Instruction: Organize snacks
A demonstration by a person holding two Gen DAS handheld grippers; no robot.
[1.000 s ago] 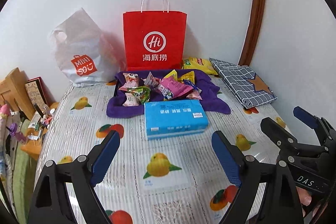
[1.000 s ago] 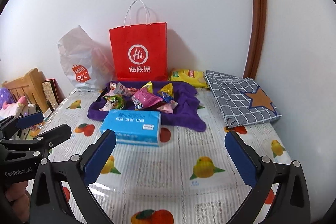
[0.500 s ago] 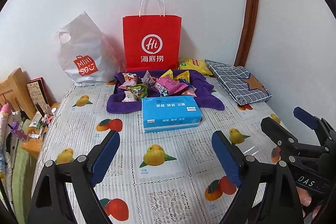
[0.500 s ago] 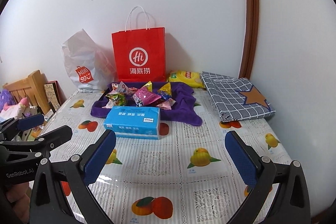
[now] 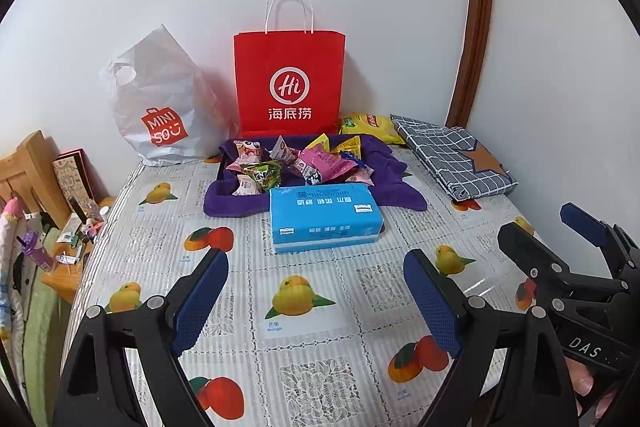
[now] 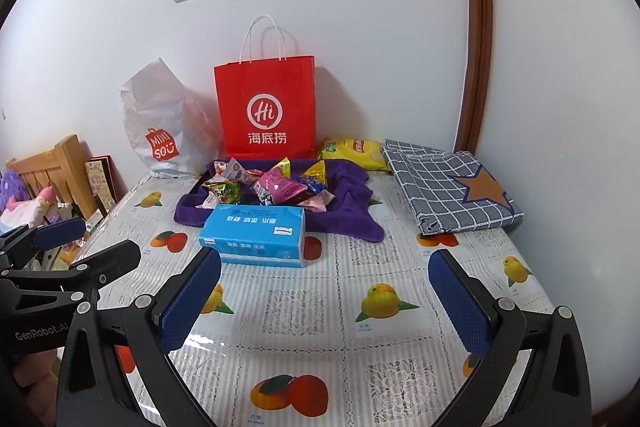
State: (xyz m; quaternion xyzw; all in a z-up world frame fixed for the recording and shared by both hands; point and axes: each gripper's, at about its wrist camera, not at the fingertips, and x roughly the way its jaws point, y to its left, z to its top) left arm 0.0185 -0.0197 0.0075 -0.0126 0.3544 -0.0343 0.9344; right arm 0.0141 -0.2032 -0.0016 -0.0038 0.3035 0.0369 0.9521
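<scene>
With both tools hovering low over the near edge of the bench [image 5: 304, 379], nothing gripped: left gripper [image 5: 316, 299] jaws spread wide and empty, right gripper [image 6: 324, 303] jaws likewise wide and empty. Next out, blue tissue pack [image 5: 324, 217] flat on the fruit-print cover, touching the front hem of the purple towel [image 5: 394, 183]. On the towel, snack packets [image 5: 304, 163] in a loose heap, overlapping, mixed colours, apparently inside a shallow dark tray under the cloth, though hard to confirm. Beyond and to the right, yellow chip bag [image 6: 354, 151] lying apart from the heap, against the folded checked cloth [image 6: 448, 187]. At the wall, red paper bag [image 5: 289, 83] upright, white plastic bag [image 5: 160, 107] slumped to its left. Step in hand: unclear; fits either approach to a pile awaiting sorting or retreat from snacks gathered onto the towel. Any reach toward the heap calls for clearing the tissue pack, then pinching one thin, crinkly wrapper without dragging its neighbours.
</scene>
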